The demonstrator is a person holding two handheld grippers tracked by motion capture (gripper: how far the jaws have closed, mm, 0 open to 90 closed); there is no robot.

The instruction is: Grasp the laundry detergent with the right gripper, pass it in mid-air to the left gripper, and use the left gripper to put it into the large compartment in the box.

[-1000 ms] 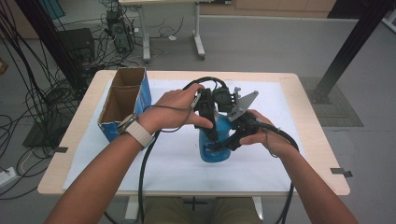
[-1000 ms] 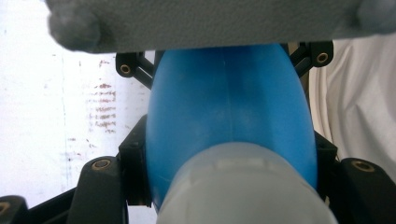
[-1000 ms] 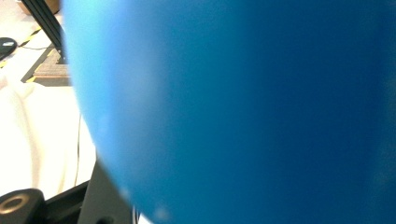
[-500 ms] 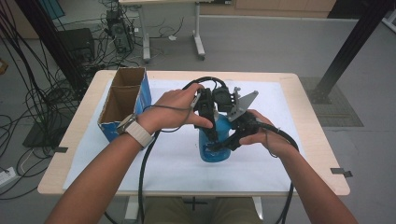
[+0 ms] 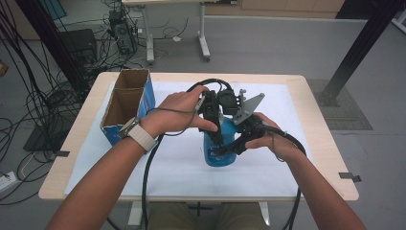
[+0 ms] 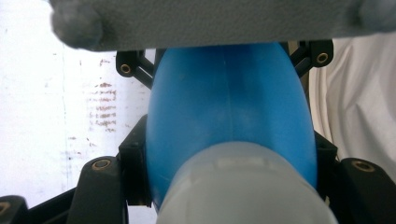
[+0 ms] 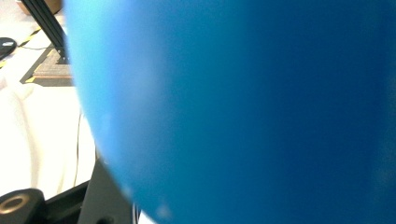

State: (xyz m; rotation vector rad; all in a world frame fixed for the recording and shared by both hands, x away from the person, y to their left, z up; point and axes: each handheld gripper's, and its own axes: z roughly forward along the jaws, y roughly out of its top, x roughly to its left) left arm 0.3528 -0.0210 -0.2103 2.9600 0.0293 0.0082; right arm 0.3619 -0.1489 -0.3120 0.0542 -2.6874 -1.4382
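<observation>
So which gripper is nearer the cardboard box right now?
Left. The left gripper sits at the blue bottle top, on the side toward the cardboard box; the right gripper grips the bottle's far side.

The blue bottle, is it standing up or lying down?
Standing up. The blue bottle sits on its base on the white sheet, with its pale cap on top.

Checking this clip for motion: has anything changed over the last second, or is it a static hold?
Nothing visibly changed. Both grippers, left and right, stay at the blue bottle on the white sheet, and the cardboard box sits where it was.
</observation>
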